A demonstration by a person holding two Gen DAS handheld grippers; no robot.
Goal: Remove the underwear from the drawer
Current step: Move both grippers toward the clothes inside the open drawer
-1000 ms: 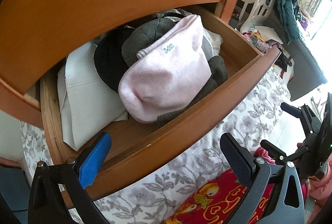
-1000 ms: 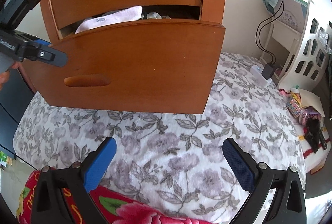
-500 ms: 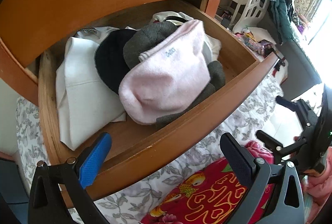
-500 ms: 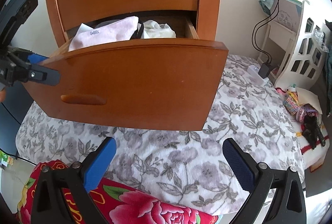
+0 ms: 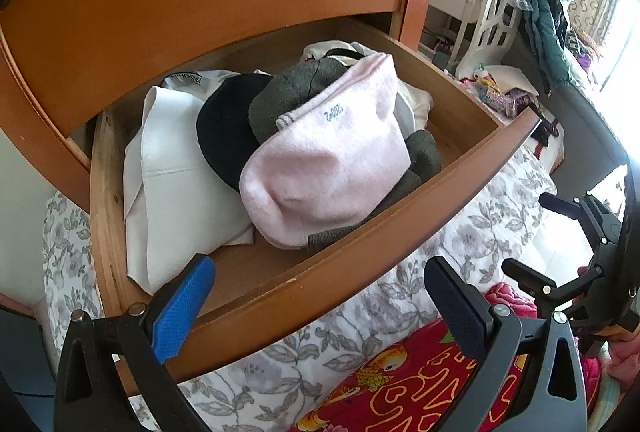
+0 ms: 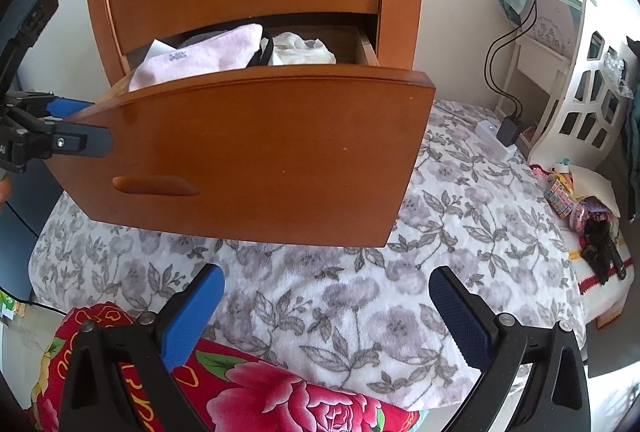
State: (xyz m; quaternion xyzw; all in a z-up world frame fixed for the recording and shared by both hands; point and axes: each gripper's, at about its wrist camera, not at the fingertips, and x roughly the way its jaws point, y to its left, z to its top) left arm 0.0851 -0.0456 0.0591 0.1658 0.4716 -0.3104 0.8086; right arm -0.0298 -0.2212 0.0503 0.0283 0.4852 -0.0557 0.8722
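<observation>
Left wrist view: the left gripper (image 5: 312, 296), fingers apart and empty, hovers over the open drawer (image 5: 360, 252); the pink underwear (image 5: 324, 168) tops the pile inside. Right wrist view: the right gripper (image 6: 326, 306), fingers apart, hangs below the drawer front. Reaching step; next, descend and pinch the pink fabric.

Black claw (image 5: 316, 296) frames (silver screws), blue pads (image 5: 180, 312)

Floral bedspread (image 6: 460, 216), red blanket (image 6: 280, 392), white nightstand (image 6: 536, 44), charger (image 6: 508, 130)
</observation>
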